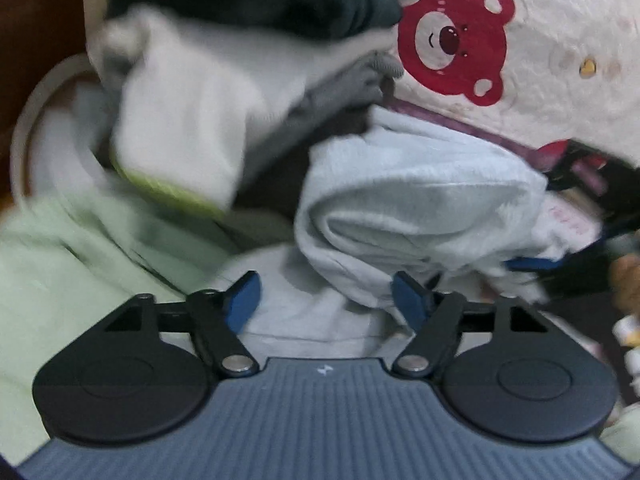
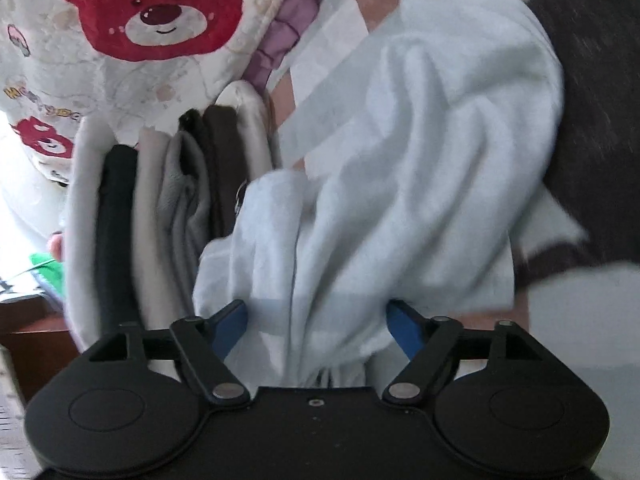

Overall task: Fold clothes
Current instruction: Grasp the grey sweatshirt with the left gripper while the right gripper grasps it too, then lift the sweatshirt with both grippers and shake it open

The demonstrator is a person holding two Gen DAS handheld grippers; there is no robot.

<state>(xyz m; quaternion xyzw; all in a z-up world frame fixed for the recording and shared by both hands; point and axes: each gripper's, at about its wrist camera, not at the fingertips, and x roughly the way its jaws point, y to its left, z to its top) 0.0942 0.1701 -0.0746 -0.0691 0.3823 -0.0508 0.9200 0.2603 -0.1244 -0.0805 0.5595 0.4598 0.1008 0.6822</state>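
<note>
while my left gripper [image 1: 326, 300] hangs with its jaws spread wide and empty, the pale blue garment [image 1: 420, 208] lies bunched at one o'clock just beyond its fingertips. my right gripper [image 2: 318, 326] is also spread open, with that same pale blue cloth [image 2: 400, 184] gathered between its fingers but not pinched. at ten o'clock there stands a stack of folded clothes [image 2: 168, 216], below the red bear blanket [image 2: 152, 12].

Home, likely bedroom. Soft cream blanket with red bear faces [image 1: 452, 40] far right. Stack of folded clothes [image 2: 160, 216] at left. Checked bed sheet [image 2: 332, 40] under light blue cloth [image 2: 400, 184].
</note>
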